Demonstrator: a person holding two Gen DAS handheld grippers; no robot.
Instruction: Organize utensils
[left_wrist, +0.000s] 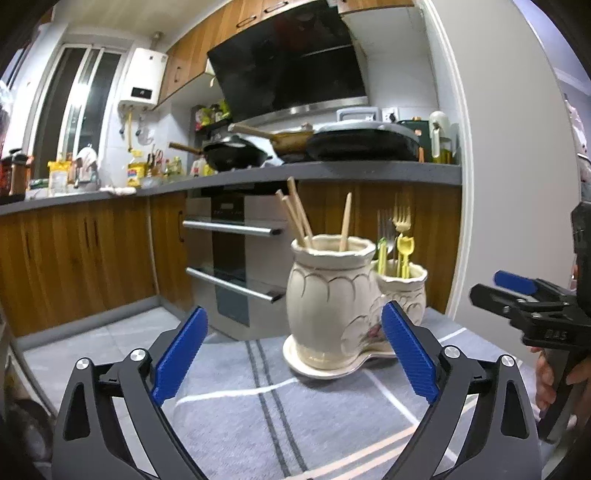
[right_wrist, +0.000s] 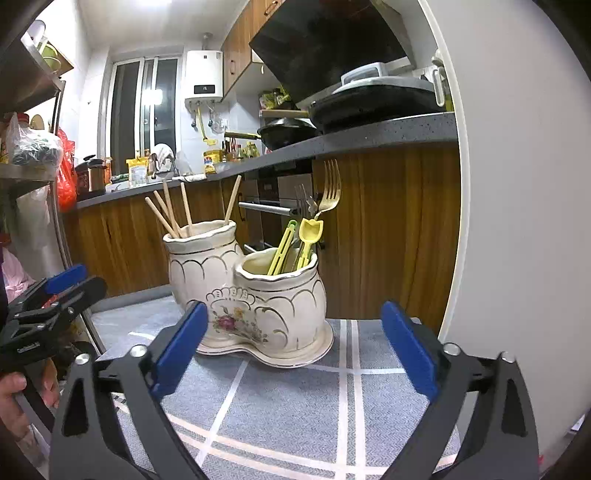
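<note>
Your left gripper (left_wrist: 293, 352) and right gripper (right_wrist: 295, 347) both gape wide, empty. The glazed, scalloped twin-pot ceramic holder (right_wrist: 255, 295) stands beyond them on the grey woven cloth (right_wrist: 295, 406), bristling with wooden chopsticks (right_wrist: 173, 214) and forks (right_wrist: 328, 188).

1. Table (right_wrist: 295, 413), covered by a grey-blue cloth (left_wrist: 229, 417) with pale and dark stripes.
2. Cream ceramic two-pot utensil holder (right_wrist: 258, 306), standing upright on its saucer base directly on the cloth.

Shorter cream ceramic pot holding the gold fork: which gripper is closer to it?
Right. The right gripper stands open before the shorter pot; the left gripper faces the taller chopstick pot, the shorter pot behind it.
</note>
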